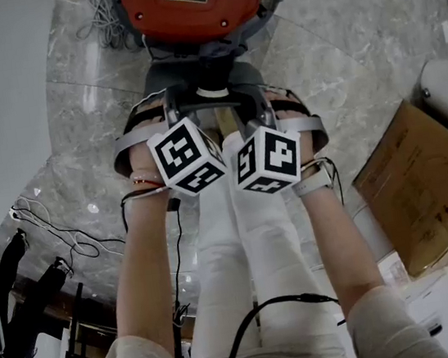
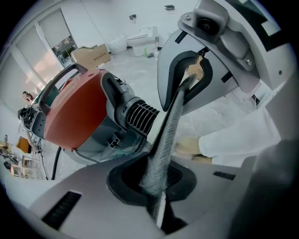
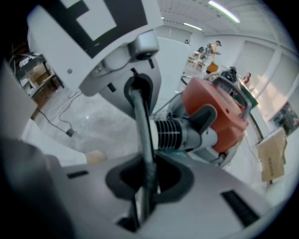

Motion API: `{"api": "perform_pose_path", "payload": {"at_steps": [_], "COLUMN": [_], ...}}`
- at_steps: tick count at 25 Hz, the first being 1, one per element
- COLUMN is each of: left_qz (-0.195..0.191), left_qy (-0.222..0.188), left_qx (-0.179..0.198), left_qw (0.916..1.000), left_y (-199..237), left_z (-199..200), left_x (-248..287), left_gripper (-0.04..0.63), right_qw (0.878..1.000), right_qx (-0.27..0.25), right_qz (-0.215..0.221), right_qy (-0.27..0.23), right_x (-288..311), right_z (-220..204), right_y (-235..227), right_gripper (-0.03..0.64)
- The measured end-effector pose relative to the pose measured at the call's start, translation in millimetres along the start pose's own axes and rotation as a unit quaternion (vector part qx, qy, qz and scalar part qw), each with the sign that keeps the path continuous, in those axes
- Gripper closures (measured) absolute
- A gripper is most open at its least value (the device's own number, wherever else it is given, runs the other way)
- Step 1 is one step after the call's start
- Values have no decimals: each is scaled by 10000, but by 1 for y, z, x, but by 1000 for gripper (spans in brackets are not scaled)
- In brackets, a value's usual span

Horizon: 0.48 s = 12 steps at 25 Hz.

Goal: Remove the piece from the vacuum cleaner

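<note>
1. A grey marble floor [image 1: 337,42] lies open and bare around the work on the right. On the left, thin loose cables [image 1: 48,223] trail across it.
2. A red, round-bodied canister vacuum cleaner [image 1: 195,0] stands on the floor straight ahead of the person. The head view's top edge cuts it off, and its contents cannot be seen.
3. A flat brown cardboard box [image 1: 420,188] rests tilted at the right, closed, well apart from the vacuum cleaner.
4. Both forearms [image 1: 147,251] reach forward side by side, and both grippers point steeply down. Their marker cubes [image 1: 188,156] sit just beside each other.
   - The left gripper [image 2: 159,179] has its jaws clenched into one thin grey line, with nothing distinct between them.
   - The right gripper [image 3: 147,175] is clenched the same way.
   - The two tips converge.
5. A black ribbed hose cuff [image 2: 139,116], the piece to remove, is seated in the vacuum cleaner's front, just beside the converging tips. Whether they touch it cannot be told.
</note>
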<state>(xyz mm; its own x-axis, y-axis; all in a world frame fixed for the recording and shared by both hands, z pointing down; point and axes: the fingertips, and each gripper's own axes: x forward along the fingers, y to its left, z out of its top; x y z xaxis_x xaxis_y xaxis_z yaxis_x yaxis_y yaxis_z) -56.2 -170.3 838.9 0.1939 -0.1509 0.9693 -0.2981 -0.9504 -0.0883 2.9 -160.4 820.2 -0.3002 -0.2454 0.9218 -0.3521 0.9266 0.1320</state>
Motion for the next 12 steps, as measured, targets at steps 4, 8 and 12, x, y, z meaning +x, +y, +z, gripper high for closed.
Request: {"api": "perform_pose_path", "payload": {"at_steps": [4,8,12], "left_qz": [82,29,15], "left_qy": [-45,0,27], "left_qx": [-26,-252,-352], "left_qw": [10000,9997,9994], "left_y": [3,1,-2], "left_z": [1,0,-2], "left_x": [-1,-6,-11], "left_gripper": [548,550,554], "right_qw": [9999,9998,9998], "right_qx": [-32,-65,-86], "right_qz": [-101,-190,-193], "right_qy": [-4,21,28], "right_x": [-1,-5,-10], "right_z": [0,2,4], "right_y": [-3,0,3], "right_gripper": [575,575,575]}}
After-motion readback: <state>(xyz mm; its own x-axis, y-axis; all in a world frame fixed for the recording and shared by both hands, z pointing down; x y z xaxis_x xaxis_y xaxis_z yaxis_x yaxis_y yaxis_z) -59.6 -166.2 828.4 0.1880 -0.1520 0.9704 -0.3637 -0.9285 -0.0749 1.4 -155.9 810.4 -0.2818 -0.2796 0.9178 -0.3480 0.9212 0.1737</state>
